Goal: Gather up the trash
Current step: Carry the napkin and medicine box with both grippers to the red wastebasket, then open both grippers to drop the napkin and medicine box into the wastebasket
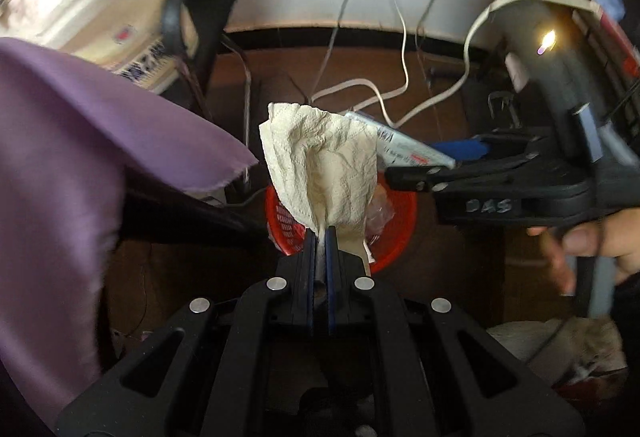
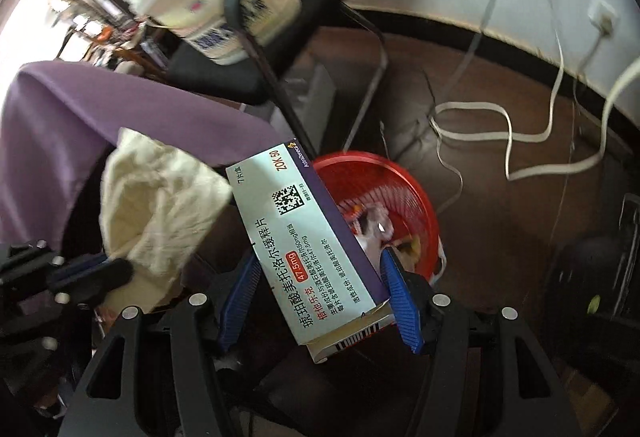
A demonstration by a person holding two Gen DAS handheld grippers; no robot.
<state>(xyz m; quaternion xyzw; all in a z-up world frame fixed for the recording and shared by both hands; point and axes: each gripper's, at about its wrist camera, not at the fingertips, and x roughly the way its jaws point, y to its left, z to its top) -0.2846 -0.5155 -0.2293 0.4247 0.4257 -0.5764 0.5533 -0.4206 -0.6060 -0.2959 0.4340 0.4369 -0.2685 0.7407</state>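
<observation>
1. Left gripper: jaws pressed together on the lower corner of a crumpled cream paper towel, which stands up from the fingertips. In the left wrist view the towel hangs in front of and above the round red plastic slatted basket.
2. Right gripper: jaws clamped on a flat white-and-purple cardboard medicine box printed with Chinese text. The box's far end points to 12 o'clock, over the basket's near rim.
3. Basket contents: crumpled clear wrappers already lie inside.
4. Step in hand, by judgement: both items carried to the bin; release not yet made.
5. Next move calls for: bringing each item over the opening, then parting the jaws. The box looks nearer to dropping in.
6. Edges: a purple cloth drape hangs at 9 o'clock of the basket, its hem near the towel. White flat cables trail on the brown floor at 1 o'clock.
7. Open room: the grippers sit close together, so releasing one at a time is safer. Bare floor lies at 3 o'clock of the basket.
</observation>
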